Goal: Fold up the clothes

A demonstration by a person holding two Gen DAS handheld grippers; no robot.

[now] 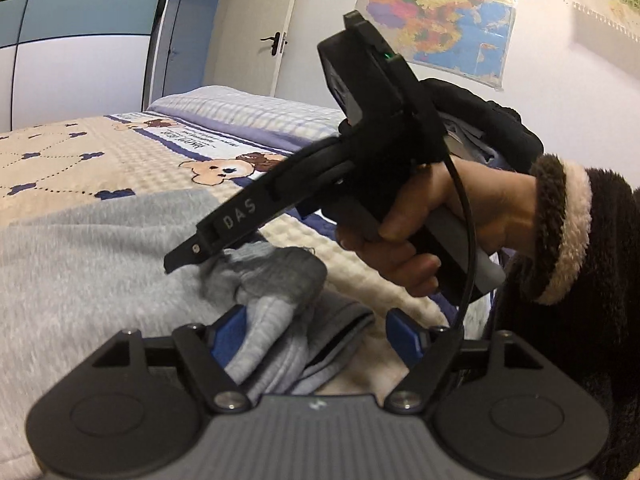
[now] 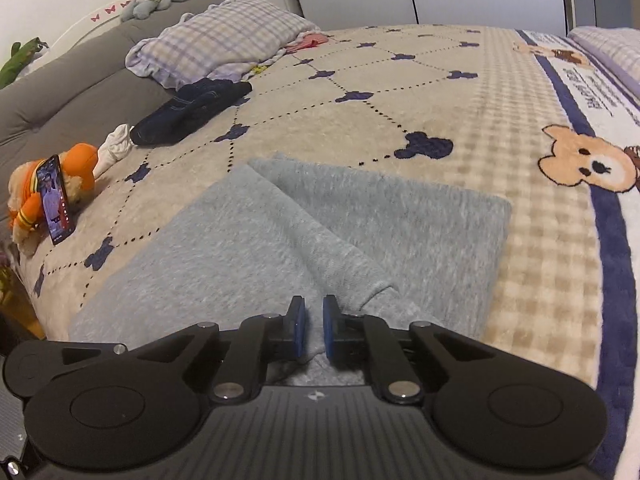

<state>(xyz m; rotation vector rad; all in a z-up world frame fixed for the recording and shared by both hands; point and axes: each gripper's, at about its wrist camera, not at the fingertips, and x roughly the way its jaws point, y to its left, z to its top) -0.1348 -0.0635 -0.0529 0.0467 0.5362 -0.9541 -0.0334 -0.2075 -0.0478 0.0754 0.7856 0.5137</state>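
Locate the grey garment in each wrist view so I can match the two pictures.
Left wrist view: the grey garment fills the lower left, its bunched edge between the open left tongs.
Right wrist view: it lies folded across the centre, running down to the nearly shut right tongs.
Shared landmark: the bear print on the blanket, beyond the garment.
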